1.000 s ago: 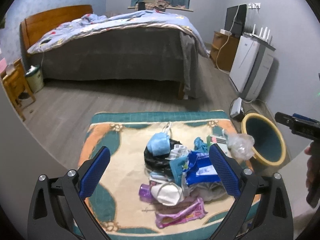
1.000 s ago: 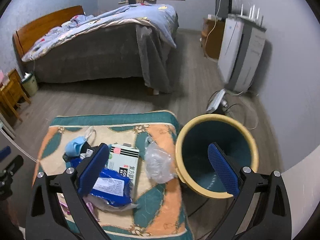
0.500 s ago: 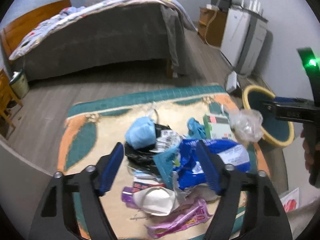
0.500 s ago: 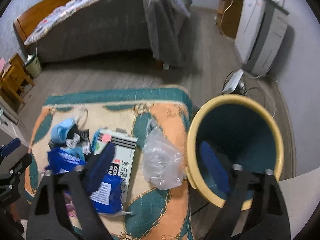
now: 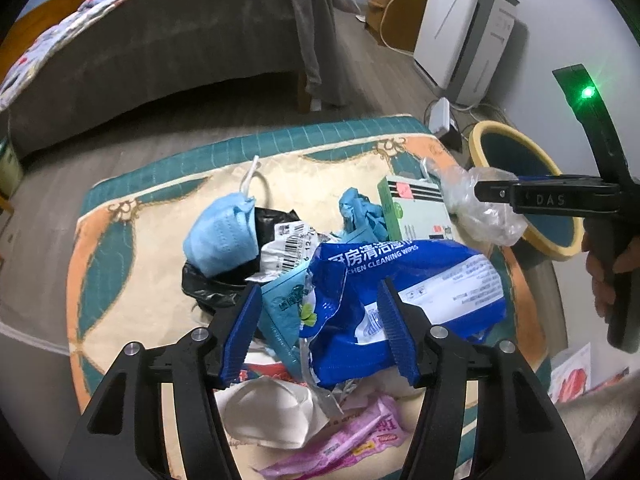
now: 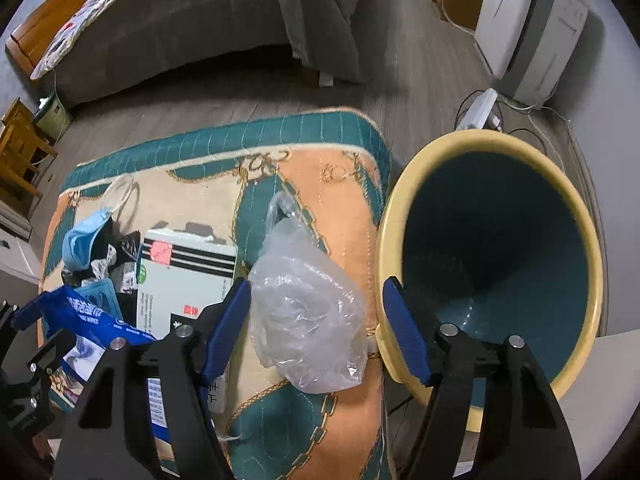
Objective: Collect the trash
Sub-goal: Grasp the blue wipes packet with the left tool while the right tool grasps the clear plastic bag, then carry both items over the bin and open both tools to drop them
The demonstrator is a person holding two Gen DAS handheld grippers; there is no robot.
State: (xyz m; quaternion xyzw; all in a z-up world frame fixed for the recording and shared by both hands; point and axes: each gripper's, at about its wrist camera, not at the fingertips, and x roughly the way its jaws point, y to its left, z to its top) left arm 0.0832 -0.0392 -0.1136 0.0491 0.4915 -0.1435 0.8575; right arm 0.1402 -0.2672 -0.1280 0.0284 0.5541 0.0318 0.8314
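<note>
Right gripper (image 6: 316, 332): jaws closing around clear crumpled plastic bag (image 6: 306, 316), pads not yet touching it; bag lies between them on patterned mat (image 6: 344, 216), yellow-rimmed bin (image 6: 390, 240) just right, likely its destination. Left gripper (image 5: 316, 332): jaws closing over blue wipes packet (image 5: 404, 280), uppermost in the litter heap, pads apparently clear.
</note>
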